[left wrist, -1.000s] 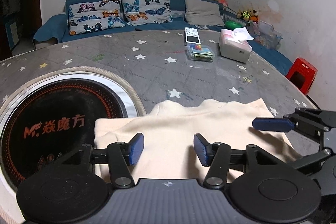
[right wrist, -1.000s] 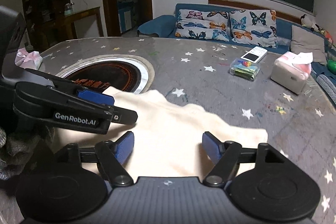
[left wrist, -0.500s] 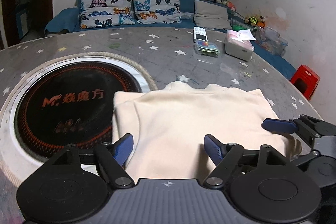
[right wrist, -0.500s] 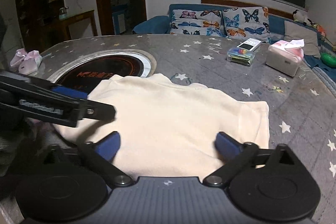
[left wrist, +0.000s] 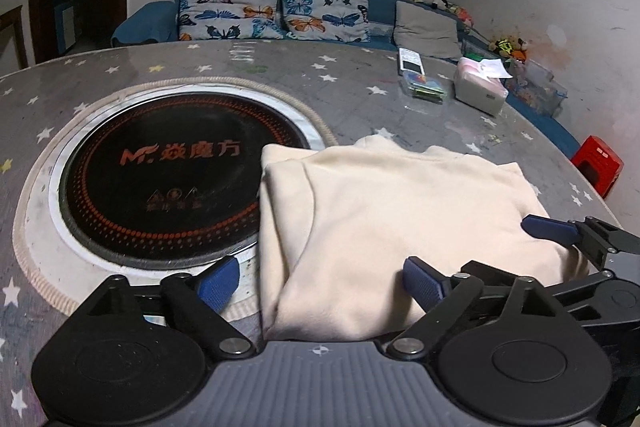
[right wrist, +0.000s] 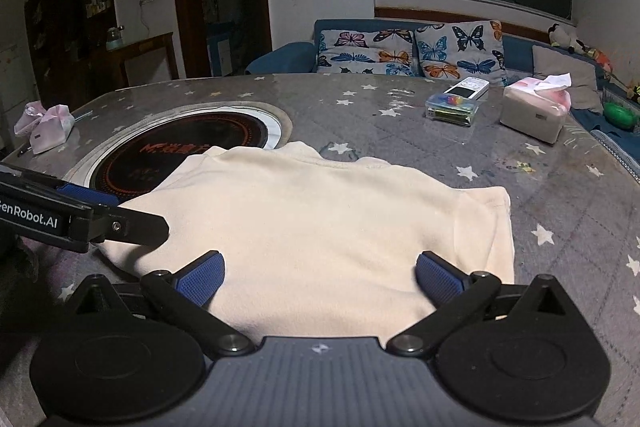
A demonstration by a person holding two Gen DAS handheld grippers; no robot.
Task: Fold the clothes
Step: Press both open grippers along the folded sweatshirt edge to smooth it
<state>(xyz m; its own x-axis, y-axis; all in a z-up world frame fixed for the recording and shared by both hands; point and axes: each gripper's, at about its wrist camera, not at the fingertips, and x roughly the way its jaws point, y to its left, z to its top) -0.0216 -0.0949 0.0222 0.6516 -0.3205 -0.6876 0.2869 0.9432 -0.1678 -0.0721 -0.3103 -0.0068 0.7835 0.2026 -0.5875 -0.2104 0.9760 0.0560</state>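
— So what is the cloth like?
— Soft, matte, cream fleece: a folded garment point(left wrist: 400, 219) lying flat on the grey, star-printed quilted worktop point(left wrist: 360, 95), its left edge lapping the steel rim of a round black glass hob point(left wrist: 160, 179) set into the top.
— And the jaws?
— Those of the left gripper point(left wrist: 320, 281) are opening, blue ribbed pads apart over the near left edge of the garment, nothing pinched. Those of the right gripper point(right wrist: 320, 273) stand wide, released, with the cloth's near edge between them but not pressed.
— Anything in the way?
— From the right wrist view, the left gripper's black finger crosses at nine o'clock. At one o'clock sit a clear plastic box point(right wrist: 452, 109), a remote point(right wrist: 468, 89) and a tissue box point(right wrist: 534, 113), well apart from the garment. At ten o'clock lies a pink packet point(right wrist: 46, 127).
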